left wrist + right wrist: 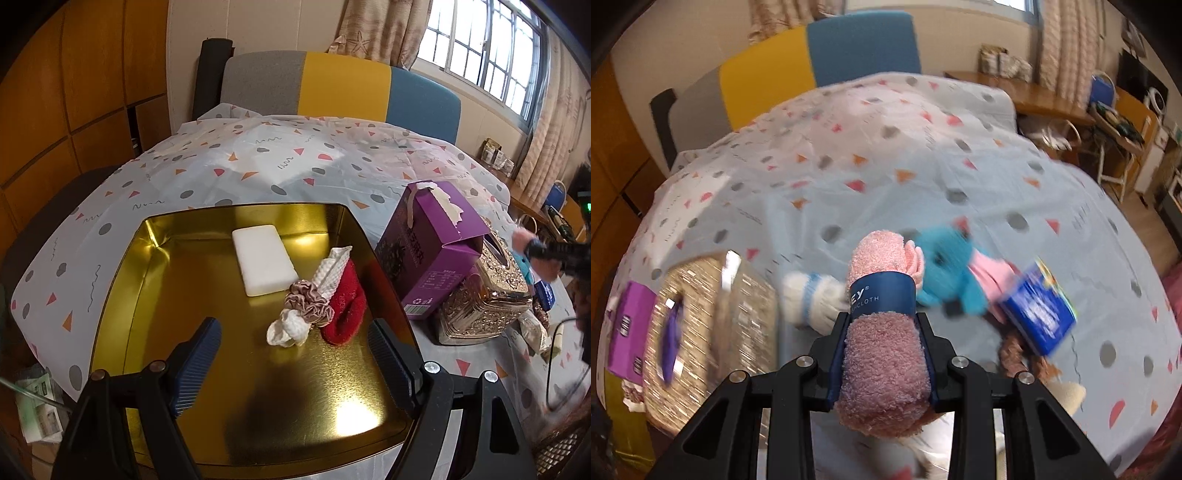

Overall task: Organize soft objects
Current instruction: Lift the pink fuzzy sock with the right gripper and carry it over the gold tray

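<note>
Right tongs (882, 354) clamp a rolled pink washcloth (882, 365), lifted off the surface (886, 192), likely bound for the gold tin (122, 266). Left tongs (291, 354) hover wide open, empty, over it; beyond, scrunchie (308, 301), red sock (345, 306) and sponge (264, 260) already lie inside.

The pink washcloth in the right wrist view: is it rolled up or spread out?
Rolled up. The pink washcloth forms a tight cylinder with a blue paper band around it, clamped between the right gripper's fingers.

Glossy gold metal tray (155, 258), fluffy pink terry washcloth (882, 354), matt purple cardboard box (436, 254).
</note>
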`<state>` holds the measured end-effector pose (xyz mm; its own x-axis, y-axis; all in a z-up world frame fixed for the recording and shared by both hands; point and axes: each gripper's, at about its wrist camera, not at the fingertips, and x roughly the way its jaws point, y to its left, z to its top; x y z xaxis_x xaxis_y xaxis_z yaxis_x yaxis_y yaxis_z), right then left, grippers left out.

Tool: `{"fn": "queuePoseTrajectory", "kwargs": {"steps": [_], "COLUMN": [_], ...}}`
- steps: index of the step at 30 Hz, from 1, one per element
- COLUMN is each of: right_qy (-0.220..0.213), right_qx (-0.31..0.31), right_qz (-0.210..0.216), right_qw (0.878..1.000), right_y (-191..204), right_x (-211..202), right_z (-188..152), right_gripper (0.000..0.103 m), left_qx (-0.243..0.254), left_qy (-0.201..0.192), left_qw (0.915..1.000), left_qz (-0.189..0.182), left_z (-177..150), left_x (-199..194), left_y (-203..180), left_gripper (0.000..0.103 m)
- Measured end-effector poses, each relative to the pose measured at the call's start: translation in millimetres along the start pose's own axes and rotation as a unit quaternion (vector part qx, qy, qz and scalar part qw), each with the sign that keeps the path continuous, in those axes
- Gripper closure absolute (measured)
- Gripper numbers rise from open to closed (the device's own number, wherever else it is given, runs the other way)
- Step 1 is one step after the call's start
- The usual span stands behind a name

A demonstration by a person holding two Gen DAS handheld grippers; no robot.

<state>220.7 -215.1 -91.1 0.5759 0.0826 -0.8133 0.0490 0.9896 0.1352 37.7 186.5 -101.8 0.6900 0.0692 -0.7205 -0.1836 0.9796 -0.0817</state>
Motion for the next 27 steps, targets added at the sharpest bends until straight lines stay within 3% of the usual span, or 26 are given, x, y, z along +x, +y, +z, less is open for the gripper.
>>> {"fn": "queuePoseTrajectory", "kwargs": {"steps": [8,15,20,27], "right_qy": [-0.035,-0.052,-0.060,-0.042], "right_qx": [-0.048,-0.102,-0.152,-0.257], "right_qz": [0.054,0.108,0.165,0.228], "right_qw": [0.997,0.988,0.973,0.938], "right_y": [74.0,149.3,203.7,274.4], "right_x": [-20.9,-35.2,-53.4,-75.2], "right_z": [35.5,43.5,28.4,-36.0], "right_gripper": [0.070,0.070,0.070,0.070], "left_qx": [-0.006,-0.013,-0.024,-0.052], "left_qy": [0.002,0.002,0.002,-0.005], "left_qw": [1.0000,0.9999,0.9995,0.9977], "left_qz": [0.000,0.008,0.019,0.044], "left_z": [-1.3,-3.8,-5.2,-6.5], "left_x": [0.3,-1.2,-3.1,-8.9], "left_y": [6.4,15.8,27.1,51.3], "left_gripper": [0.021,0.021,0.021,0.021]}}
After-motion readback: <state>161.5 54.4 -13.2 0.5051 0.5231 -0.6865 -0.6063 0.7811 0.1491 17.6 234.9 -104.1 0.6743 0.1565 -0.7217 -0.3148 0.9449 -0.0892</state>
